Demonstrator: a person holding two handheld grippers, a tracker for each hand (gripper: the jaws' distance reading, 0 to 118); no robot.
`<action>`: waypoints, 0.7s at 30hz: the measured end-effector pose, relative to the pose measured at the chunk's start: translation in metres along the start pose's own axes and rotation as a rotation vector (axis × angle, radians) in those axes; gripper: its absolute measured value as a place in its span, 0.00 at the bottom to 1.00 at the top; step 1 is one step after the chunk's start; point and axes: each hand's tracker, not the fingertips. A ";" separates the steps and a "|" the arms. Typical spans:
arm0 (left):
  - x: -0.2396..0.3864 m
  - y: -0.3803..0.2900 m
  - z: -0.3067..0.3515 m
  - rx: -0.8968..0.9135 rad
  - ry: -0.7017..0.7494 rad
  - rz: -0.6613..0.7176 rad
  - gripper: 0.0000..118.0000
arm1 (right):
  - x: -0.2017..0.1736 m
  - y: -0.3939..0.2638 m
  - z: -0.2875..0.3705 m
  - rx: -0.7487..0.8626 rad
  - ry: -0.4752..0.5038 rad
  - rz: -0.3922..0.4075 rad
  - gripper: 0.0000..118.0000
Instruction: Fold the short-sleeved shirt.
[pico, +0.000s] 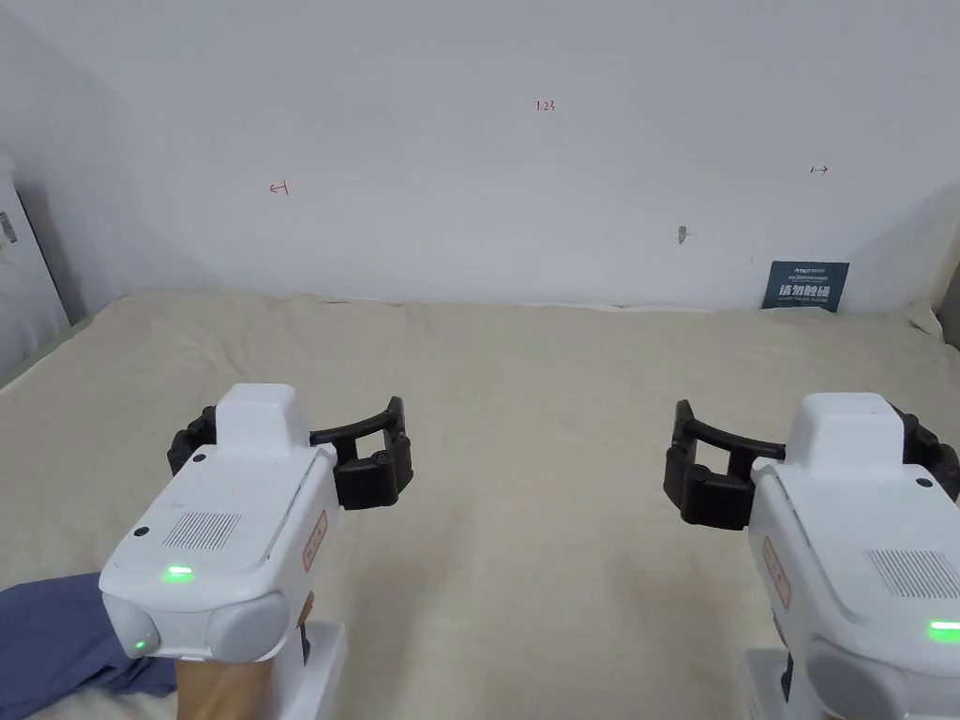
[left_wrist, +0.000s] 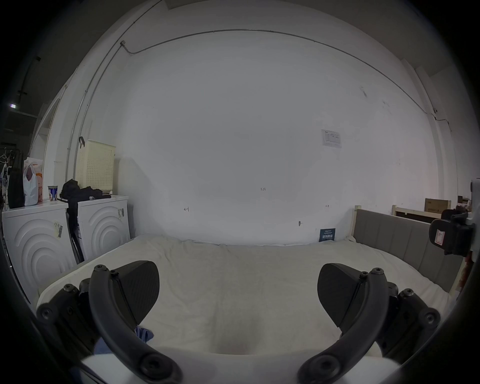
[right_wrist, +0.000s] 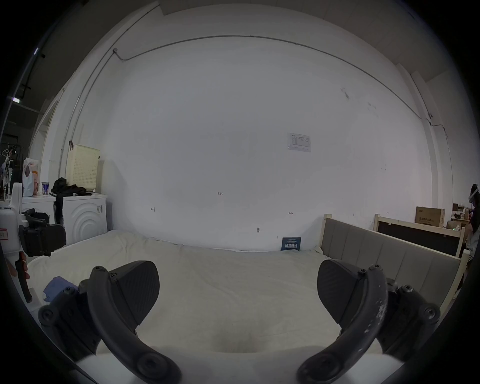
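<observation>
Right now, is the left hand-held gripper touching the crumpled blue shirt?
Apart: in the left gripper view its open jaws hang over bare bed, the shirt lying behind them.

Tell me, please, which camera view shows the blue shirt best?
The head view: the blue shirt lies bunched at the bed's near left corner, beside the left gripper. The right gripper view catches a small crumpled patch; the left gripper view, a sliver behind its jaw.

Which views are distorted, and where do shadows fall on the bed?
Both gripper views bend the wall into a dome, with dark corners; the head view keeps lines straight. In the gripper views, a soft shadow lies on the bed between the open jaws.
</observation>
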 end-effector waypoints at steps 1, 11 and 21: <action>0.000 0.000 0.000 -0.001 0.001 0.000 1.00 | 0.000 0.000 0.000 -0.001 0.001 0.002 1.00; -0.003 0.000 -0.001 -0.002 0.000 0.009 1.00 | -0.003 0.006 -0.008 -0.138 0.010 -0.074 1.00; -0.007 0.002 0.000 0.005 0.004 0.028 1.00 | 0.004 0.026 -0.021 -0.495 -0.052 -0.250 1.00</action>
